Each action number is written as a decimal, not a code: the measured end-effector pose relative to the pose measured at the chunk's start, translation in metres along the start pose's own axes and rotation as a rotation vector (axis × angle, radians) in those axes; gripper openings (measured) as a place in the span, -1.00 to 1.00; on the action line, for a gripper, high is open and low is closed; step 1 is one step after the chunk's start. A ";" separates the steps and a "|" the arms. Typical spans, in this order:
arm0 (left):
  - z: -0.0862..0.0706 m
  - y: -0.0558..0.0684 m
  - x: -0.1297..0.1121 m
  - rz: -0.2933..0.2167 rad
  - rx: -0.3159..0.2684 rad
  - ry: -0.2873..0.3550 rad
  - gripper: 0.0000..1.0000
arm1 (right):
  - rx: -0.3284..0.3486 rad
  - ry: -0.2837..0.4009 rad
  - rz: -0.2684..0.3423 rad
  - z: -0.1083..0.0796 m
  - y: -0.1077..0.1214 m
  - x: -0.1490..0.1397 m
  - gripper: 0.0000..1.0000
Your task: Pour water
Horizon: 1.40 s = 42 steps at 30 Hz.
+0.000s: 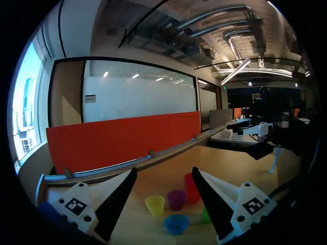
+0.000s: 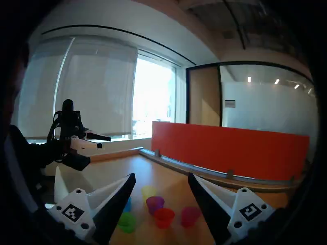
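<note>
Several small plastic cups stand close together on the wooden table (image 1: 229, 163). In the left gripper view they are yellow (image 1: 155, 204), purple (image 1: 176, 199), red (image 1: 191, 188), blue (image 1: 176, 223) and green (image 1: 205, 214), the green one half hidden by a finger. My left gripper (image 1: 163, 169) hangs open above them, holding nothing. The right gripper view has the yellow cup (image 2: 148, 192), purple cup (image 2: 155, 204), red cup (image 2: 164, 217), a magenta cup (image 2: 190, 215) and the green cup (image 2: 126, 222). My right gripper (image 2: 161, 175) is open over them, nothing between its fingers.
An orange partition (image 1: 122, 141) with a metal rail (image 1: 122, 165) runs along the table's far edge. The other gripper (image 1: 255, 130) hovers at the right, held by a dark-sleeved arm; in the right gripper view the left one (image 2: 77, 143) hovers at the left. Bright windows (image 2: 153, 98) lie behind.
</note>
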<state>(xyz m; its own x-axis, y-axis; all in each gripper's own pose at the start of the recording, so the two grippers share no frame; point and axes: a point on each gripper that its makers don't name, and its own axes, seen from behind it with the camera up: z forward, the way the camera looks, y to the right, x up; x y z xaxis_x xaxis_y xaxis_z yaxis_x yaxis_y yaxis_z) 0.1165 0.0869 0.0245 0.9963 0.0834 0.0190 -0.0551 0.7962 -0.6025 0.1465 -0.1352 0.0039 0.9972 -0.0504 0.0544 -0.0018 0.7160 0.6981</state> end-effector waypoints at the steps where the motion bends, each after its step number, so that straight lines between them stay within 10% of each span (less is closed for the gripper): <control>1: 0.001 0.001 -0.001 0.001 -0.008 -0.004 1.00 | 0.009 -0.009 -0.006 0.001 -0.002 -0.002 0.99; 42: 0.022 0.022 -0.128 0.026 -0.250 -0.350 1.00 | 0.321 -0.407 -0.145 0.019 -0.050 -0.134 0.99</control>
<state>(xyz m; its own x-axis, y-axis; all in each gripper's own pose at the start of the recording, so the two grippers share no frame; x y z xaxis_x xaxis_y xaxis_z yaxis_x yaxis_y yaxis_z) -0.0134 0.1070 0.0260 0.9101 0.3341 0.2452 -0.0190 0.6248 -0.7806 0.0116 -0.1773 -0.0243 0.8796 -0.4444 0.1694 0.0472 0.4361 0.8986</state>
